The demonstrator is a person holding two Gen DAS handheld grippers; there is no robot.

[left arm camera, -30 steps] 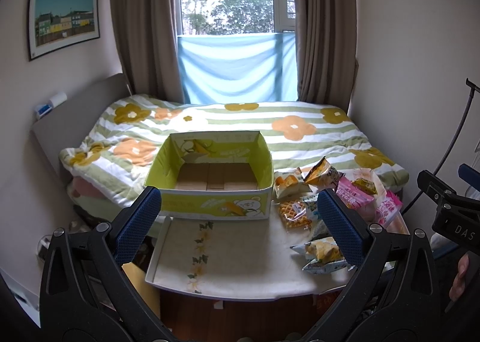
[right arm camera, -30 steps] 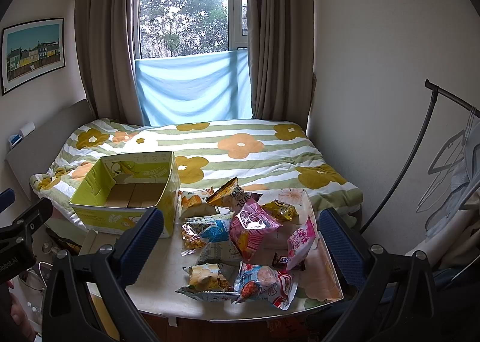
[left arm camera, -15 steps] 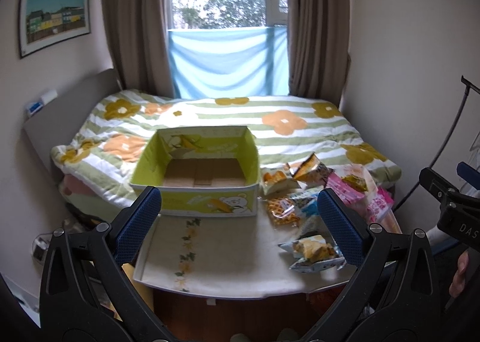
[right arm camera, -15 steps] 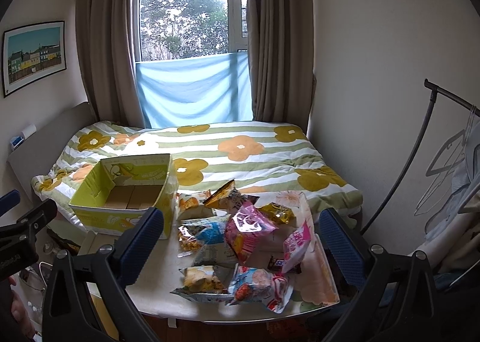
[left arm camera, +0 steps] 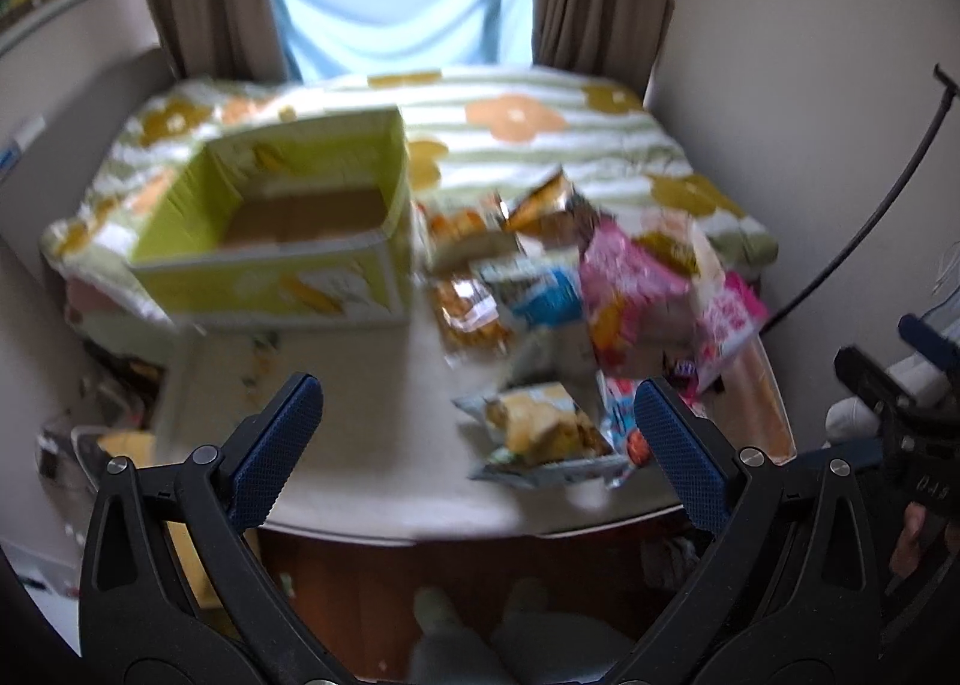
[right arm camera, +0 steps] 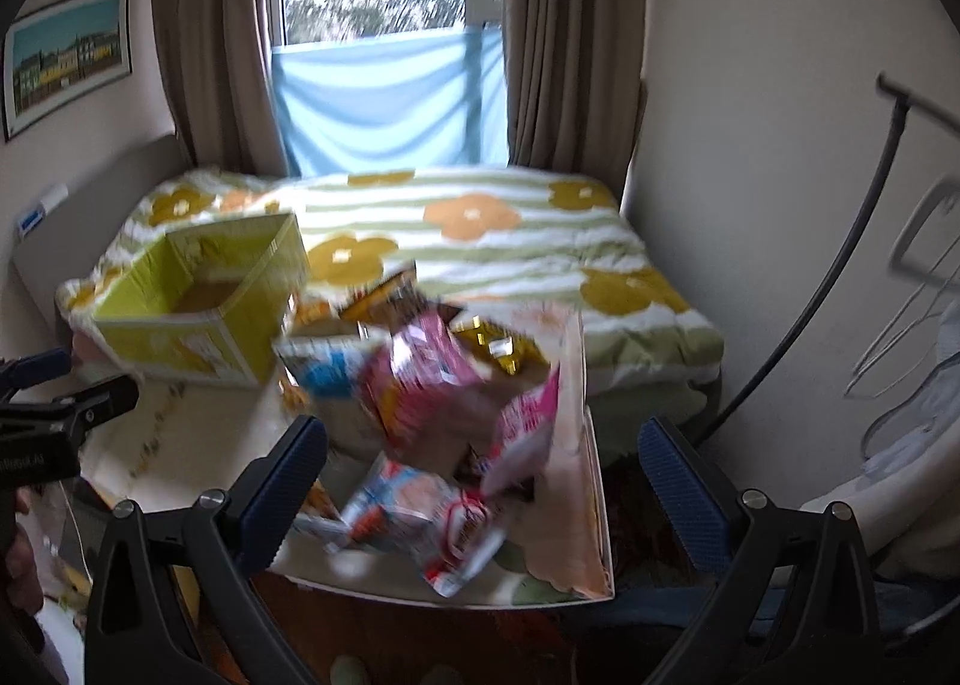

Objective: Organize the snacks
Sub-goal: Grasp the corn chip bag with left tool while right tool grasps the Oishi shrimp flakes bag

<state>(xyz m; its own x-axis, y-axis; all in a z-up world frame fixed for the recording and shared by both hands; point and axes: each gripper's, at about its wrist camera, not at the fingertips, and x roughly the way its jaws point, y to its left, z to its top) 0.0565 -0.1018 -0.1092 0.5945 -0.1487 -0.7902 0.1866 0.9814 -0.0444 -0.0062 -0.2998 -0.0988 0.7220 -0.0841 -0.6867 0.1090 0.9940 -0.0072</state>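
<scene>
An open yellow-green cardboard box (left arm camera: 288, 241) stands empty at the back left of a small white table (left arm camera: 360, 415); it also shows in the right wrist view (right arm camera: 198, 319). A pile of snack bags (left arm camera: 576, 301) lies to its right, with a yellow bag (left arm camera: 540, 433) nearest the front edge. In the right wrist view the pile (right arm camera: 438, 385) has a red-and-white bag (right arm camera: 414, 523) in front. My left gripper (left arm camera: 477, 451) is open and empty above the table's front edge. My right gripper (right arm camera: 483, 481) is open and empty, close over the pile. Both views are blurred.
A bed with a flowered striped quilt (right arm camera: 480, 241) lies right behind the table. A curtained window (right arm camera: 384, 24) is at the back. A black clothes rack (right arm camera: 870, 217) with hangers stands by the right wall. The floor (left arm camera: 456, 595) shows below the table's front edge.
Both grippers have moved forward and tilted down toward the table; box and snacks appear larger and lower in view. Jaws stay open. Nothing on the table has moved.
</scene>
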